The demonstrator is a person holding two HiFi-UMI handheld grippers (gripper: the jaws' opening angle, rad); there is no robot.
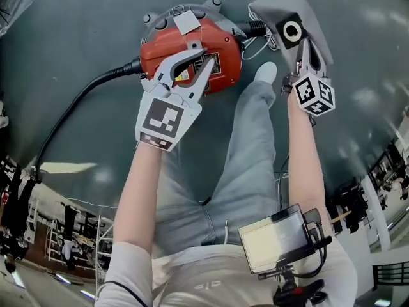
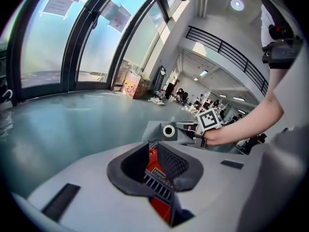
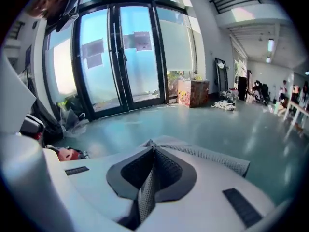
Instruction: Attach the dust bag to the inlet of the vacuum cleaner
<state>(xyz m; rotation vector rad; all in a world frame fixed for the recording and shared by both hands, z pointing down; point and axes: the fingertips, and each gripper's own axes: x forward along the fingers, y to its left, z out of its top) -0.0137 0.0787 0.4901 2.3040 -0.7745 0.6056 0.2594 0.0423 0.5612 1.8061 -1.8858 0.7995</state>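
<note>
1 broad stretch of dark green floor (image 1: 77,31) backs everything in the head view. Down the middle runs the person's leg in grey trousers (image 1: 249,146), ending in a white shoe (image 1: 265,73). Left of the shoe shows the red vacuum cleaner (image 1: 223,43), with a black cable (image 1: 77,101) trailing from its left side toward the lower left.

Right of the vacuum cleaner, above the shoe, is the grey mesh dust bag (image 1: 281,5). The left hand-held gripper (image 1: 208,55) reaches over the top of the vacuum cleaner from the lower left. In the left gripper view the red housing and a black grille fill the gap between its 2 pads, so the jaws seem clamped on the machine, though the contact itself is hard to make out. The right hand-held gripper (image 1: 305,47) comes up from below the dust bag, and the right gripper view shows its jaws pressed together on a fold of the grey mesh.

The bag's black collar (image 1: 291,31), with its white ring, faces the head camera. It lies just beside the vacuum cleaner's ribbed black inlet (image 1: 255,28), not seated over it. A small white tag (image 1: 186,22) lies on the machine's top.
</note>
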